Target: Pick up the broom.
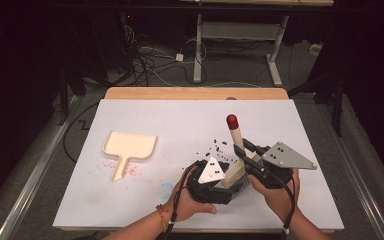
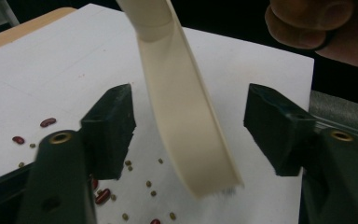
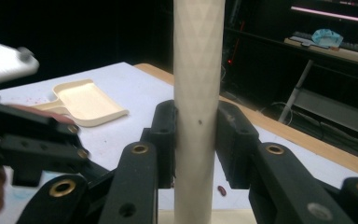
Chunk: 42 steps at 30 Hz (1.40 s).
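Note:
A cream brush (image 1: 236, 137) with a red-tipped handle stands tilted over the white table sheet (image 1: 170, 120). My right gripper (image 1: 243, 149) is shut on its handle (image 3: 198, 93), both pads pressing the textured shaft at my right gripper (image 3: 198, 140). The flat brush head (image 2: 186, 121) hangs between the jaws of my left gripper (image 2: 191, 133). Those jaws stand apart, with a gap on either side of the head. In the high view my left gripper (image 1: 225, 184) sits low beside the brush head. Small red and brown beans (image 1: 217, 146) lie scattered on the sheet, and some beans (image 2: 48, 122) lie under the jaws.
A cream dustpan (image 1: 129, 147) lies on the left half of the sheet with pink specks around its handle; the dustpan (image 3: 86, 100) is upright, mouth away from the beans. The table's wooden far edge (image 1: 195, 93) borders a floor with cables. The person's right hand (image 2: 326, 28) is close by.

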Each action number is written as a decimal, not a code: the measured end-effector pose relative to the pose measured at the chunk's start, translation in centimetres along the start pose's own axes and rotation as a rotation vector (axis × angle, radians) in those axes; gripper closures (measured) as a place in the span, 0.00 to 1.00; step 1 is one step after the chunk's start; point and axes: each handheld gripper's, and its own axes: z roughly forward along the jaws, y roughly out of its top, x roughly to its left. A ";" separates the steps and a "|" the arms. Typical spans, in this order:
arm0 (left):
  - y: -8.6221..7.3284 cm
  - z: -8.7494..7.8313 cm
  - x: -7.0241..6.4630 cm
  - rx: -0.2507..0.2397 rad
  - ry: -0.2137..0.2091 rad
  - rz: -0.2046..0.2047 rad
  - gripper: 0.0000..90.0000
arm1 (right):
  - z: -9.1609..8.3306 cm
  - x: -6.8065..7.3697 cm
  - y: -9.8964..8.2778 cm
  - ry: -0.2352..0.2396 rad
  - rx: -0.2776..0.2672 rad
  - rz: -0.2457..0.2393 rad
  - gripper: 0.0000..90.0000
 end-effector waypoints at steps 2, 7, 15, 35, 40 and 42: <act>0.1 0.3 0.0 -0.010 0.001 0.002 0.42 | -0.1 0.3 0.1 0.002 -0.012 -0.006 0.79; 0.1 0.1 0.6 -0.032 -0.005 -0.021 0.63 | -0.7 0.8 0.3 -0.006 -0.033 -0.021 0.79; 0.1 -0.9 1.9 0.004 -0.012 0.024 0.70 | -1.0 0.3 0.3 0.024 -0.041 -0.001 0.77; -1.2 -4.3 4.2 0.133 -0.082 0.195 0.73 | 0.2 -1.8 -1.2 0.378 0.160 -0.236 0.49; -1.8 -4.9 4.2 0.152 -0.194 0.243 0.73 | 2.3 -1.5 -3.0 0.554 0.282 -0.268 0.47; -1.8 -4.9 4.1 0.152 -0.204 0.249 0.73 | 3.0 -1.1 -3.5 0.601 0.289 -0.281 0.51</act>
